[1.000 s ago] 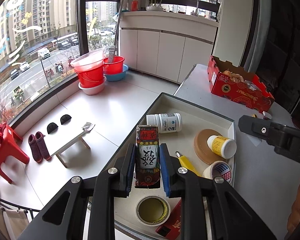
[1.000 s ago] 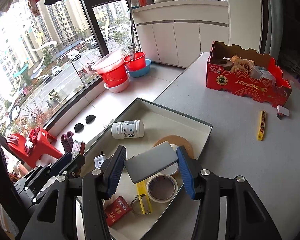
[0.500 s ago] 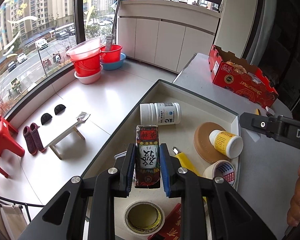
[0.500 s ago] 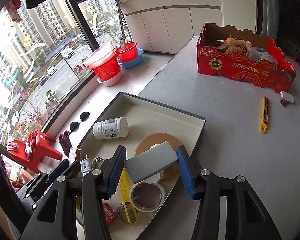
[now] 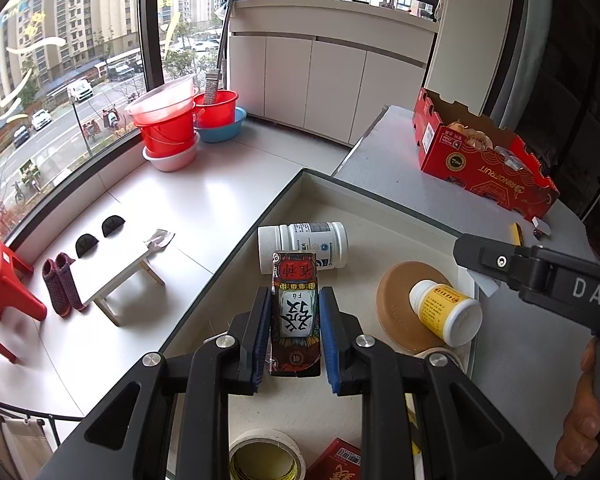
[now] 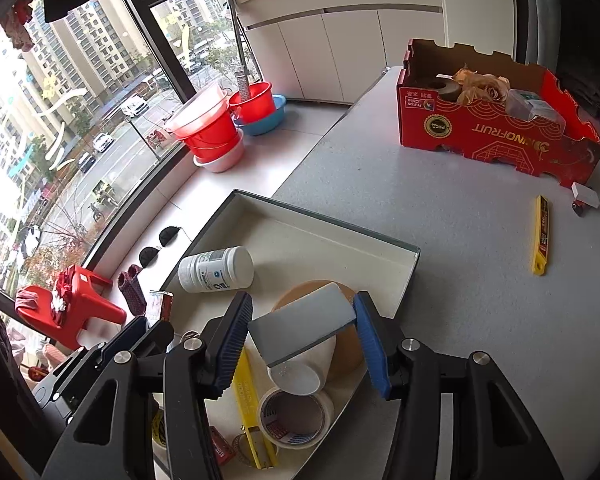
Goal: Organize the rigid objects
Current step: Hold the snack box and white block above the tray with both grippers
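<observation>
My left gripper (image 5: 294,334) is shut on a red and black card box (image 5: 296,312) and holds it above the shallow white tray (image 5: 364,196). My right gripper (image 6: 300,340) is shut on a flat grey block (image 6: 302,330), tilted, above the same tray (image 6: 324,220). In the tray lie a white bottle (image 5: 304,246), a yellow-labelled bottle (image 5: 446,312) on a brown disc (image 5: 396,304), tape rolls (image 5: 266,456) (image 6: 294,418), a yellow cutter (image 6: 252,412) and a red pack (image 5: 336,462).
A red cardboard fruit box (image 6: 496,120) with odds and ends stands at the table's far side. A yellow cutter (image 6: 541,236) and a small white piece (image 6: 586,196) lie on the grey tabletop. The tray sits at the table's left edge, above the floor.
Both grippers have moved forward over the tray with their objects held. The white bottle and the red fruit box look closer in both views.
</observation>
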Demonstrator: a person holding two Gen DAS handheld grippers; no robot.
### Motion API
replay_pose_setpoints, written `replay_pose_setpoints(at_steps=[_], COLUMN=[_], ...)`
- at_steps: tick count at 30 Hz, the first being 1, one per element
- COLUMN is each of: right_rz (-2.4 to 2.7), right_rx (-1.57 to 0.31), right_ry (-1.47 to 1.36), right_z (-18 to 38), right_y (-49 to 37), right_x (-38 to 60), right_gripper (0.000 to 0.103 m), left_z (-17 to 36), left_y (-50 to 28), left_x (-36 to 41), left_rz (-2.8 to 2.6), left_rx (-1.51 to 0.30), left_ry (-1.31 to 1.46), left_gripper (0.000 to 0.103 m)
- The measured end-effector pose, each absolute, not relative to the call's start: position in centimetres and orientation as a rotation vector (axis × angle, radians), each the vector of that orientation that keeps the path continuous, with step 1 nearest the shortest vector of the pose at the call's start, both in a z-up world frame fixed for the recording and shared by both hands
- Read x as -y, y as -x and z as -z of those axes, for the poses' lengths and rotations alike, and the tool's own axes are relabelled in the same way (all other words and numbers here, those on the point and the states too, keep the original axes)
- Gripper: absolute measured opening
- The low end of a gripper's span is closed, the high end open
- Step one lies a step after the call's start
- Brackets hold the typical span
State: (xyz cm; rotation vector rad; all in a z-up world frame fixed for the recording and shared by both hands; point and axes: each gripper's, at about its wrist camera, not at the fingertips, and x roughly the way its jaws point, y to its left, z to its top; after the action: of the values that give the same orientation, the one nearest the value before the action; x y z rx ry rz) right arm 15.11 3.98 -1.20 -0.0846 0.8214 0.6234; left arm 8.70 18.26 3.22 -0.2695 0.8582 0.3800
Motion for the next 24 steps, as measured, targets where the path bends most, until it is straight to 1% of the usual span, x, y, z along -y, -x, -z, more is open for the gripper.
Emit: replay_pose_setpoints(at_steps=[24], right_rz=[-0.608], right_rx=[-0.834], right_ry=[0.081], right_z=[1.4], right_y=[-16.6], right_x=[-4.0], right_gripper=[0.053], left_z=[-2.4], left_y=[-10.0], left_x=[-18.0], left_rz=[-0.363], left_rx=[-0.881], left_ry=[0.256], left_gripper=[0.026])
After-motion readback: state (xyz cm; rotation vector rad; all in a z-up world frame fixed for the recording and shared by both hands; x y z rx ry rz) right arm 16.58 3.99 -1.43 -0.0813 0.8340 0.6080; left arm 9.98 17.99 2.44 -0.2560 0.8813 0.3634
